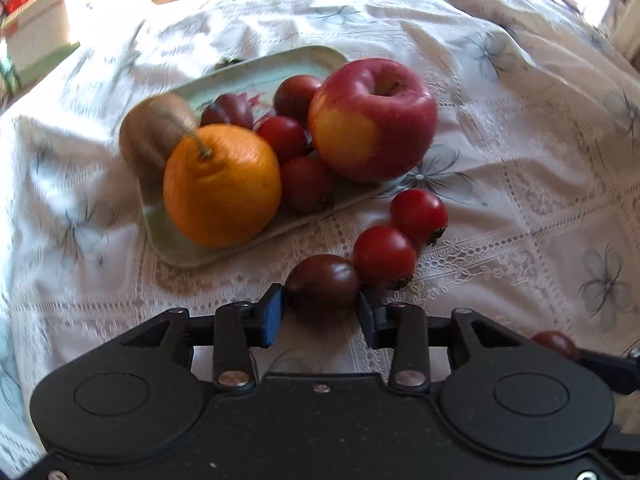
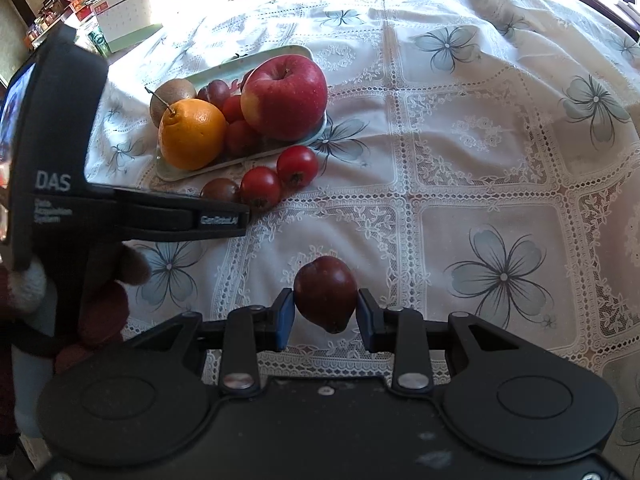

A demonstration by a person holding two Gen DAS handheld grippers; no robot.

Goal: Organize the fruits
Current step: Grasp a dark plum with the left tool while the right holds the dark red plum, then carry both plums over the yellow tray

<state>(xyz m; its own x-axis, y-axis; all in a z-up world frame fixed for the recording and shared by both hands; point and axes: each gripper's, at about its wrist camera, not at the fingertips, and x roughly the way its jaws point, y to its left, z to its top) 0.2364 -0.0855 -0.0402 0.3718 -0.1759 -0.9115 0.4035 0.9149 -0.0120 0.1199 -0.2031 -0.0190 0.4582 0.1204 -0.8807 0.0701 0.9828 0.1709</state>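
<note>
My left tongs (image 1: 322, 308) pinch a dark tomato (image 1: 323, 280) on the worktop beside the tray (image 1: 168, 240); my right tongs (image 2: 325, 312) grip another dark fruit (image 2: 326, 292). Lifting carelessly could knock the two red tomatoes (image 1: 400, 236) rolling away.

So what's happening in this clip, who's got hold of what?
A person with two handheld grippers is gathering fruit onto a tray on a lace tablecloth. The left gripper is closed around a dark tomato on the cloth, beside two red tomatoes just off the tray. The right gripper holds another dark fruit. The tray already has an apple, orange, kiwi and several small red fruits.
</note>
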